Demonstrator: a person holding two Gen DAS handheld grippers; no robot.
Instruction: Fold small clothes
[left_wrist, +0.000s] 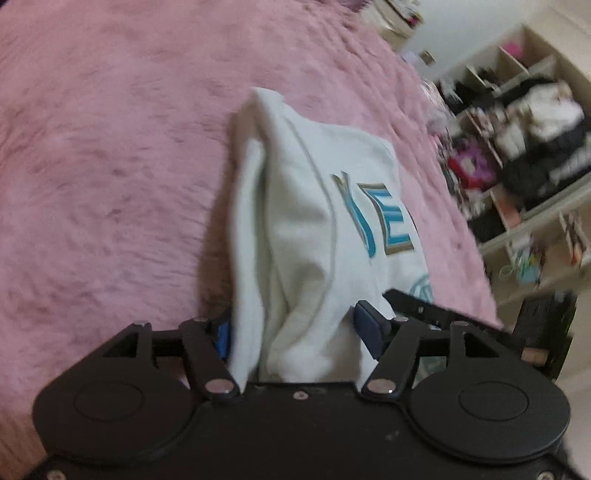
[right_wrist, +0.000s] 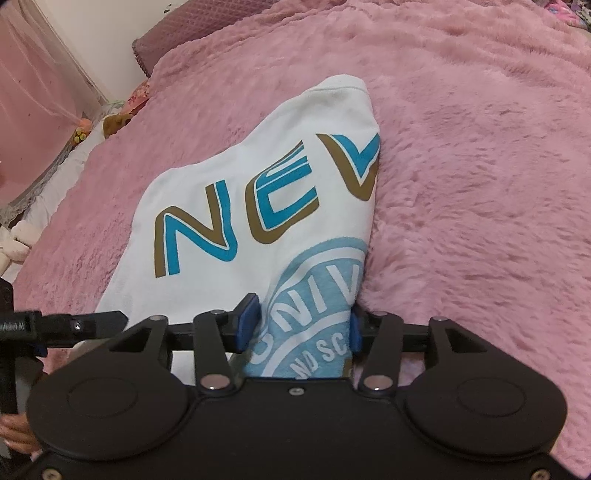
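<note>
Left tool (left_wrist: 295, 325) and right tool (right_wrist: 301, 325) each pinch the near edge of the white shirt (right_wrist: 258, 206), which lies mid-bed on the pink blanket (right_wrist: 480, 184). Best to carry both corners forward level, together, so the fold lands square.

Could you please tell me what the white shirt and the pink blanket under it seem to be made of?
The shirt looks like soft knitted cotton or a cotton blend, matt, draping in loose folds, with flat printed lettering; the exact fibre can't be told. The blanket looks like long-pile plush, probably synthetic faux fur: shaggy tufts with a slight sheen.
</note>
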